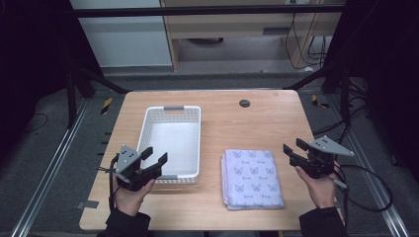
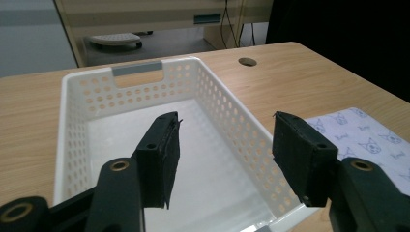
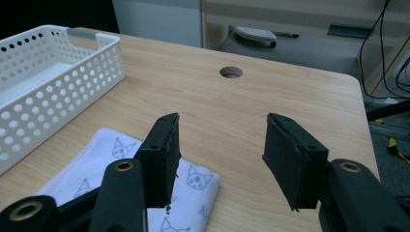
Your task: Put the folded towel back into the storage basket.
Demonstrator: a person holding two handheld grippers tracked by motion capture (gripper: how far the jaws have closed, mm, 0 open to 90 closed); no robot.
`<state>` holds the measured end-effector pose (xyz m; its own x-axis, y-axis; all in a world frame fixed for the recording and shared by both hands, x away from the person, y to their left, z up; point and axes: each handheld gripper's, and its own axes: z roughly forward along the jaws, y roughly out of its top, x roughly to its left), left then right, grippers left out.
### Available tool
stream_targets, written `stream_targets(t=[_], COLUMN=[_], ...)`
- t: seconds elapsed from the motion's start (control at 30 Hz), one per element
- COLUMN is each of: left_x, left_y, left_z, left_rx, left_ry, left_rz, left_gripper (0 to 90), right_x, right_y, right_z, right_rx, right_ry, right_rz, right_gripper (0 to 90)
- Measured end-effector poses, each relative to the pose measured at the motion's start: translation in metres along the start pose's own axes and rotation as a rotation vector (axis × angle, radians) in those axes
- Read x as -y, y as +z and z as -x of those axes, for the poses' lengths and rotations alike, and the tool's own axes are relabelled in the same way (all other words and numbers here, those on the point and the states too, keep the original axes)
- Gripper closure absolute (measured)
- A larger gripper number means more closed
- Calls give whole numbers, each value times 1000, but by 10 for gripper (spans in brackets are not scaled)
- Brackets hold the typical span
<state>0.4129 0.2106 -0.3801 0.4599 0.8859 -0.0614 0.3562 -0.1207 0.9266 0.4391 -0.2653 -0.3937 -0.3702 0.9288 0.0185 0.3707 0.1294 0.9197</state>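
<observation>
Wooden table [image 1: 257, 123] in the middle of the high view. White perforated basket [image 1: 171, 143] sits left of centre, nothing inside it. Folded towel [image 1: 252, 177] with a small cat-face print lies flat to its right, lower centre of the frame, near the basket but not touching.

Left gripper [image 1: 154, 156] at lower left, held in the left hand [image 1: 129, 193], hovers over the basket's near end — jaws spread, nothing between them. In the left gripper view the gripper [image 2: 225, 154] looks down into the basket [image 2: 212, 96], with the towel's corner [image 2: 367, 140] at the right edge.

Right gripper [image 1: 292, 148] at lower right, in the right hand [image 1: 320, 190], just right of the towel and apart from it — jaws spread, nothing held. The right gripper view has the gripper [image 3: 220, 162] over bare wood, the towel [image 3: 116, 183] at lower left, the basket [image 3: 58, 82] at upper left.
</observation>
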Motion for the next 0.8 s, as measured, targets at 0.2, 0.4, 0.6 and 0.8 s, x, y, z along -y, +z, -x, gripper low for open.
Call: stream_targets(t=[0.2, 0.4, 0.6, 0.8], left_x=[-3, -4, -3, -1], left_y=[10, 20, 32, 38], left_z=[18, 37, 59, 71], left_rx=[26, 57, 88, 105], left_ry=[19, 41, 70, 83], left_rz=[-4, -20, -43, -51], left_gripper=[425, 428, 433, 435], right_x=[-1, -1, -1, 0], right_y=[2, 5, 7, 8], right_z=[0, 0, 0, 1], right_rx=[-1, -1, -6, -7], right_ry=[-4, -6, -9, -7], right_rz=[-3, -8, -14, -18], right_gripper=[473, 444, 411, 389])
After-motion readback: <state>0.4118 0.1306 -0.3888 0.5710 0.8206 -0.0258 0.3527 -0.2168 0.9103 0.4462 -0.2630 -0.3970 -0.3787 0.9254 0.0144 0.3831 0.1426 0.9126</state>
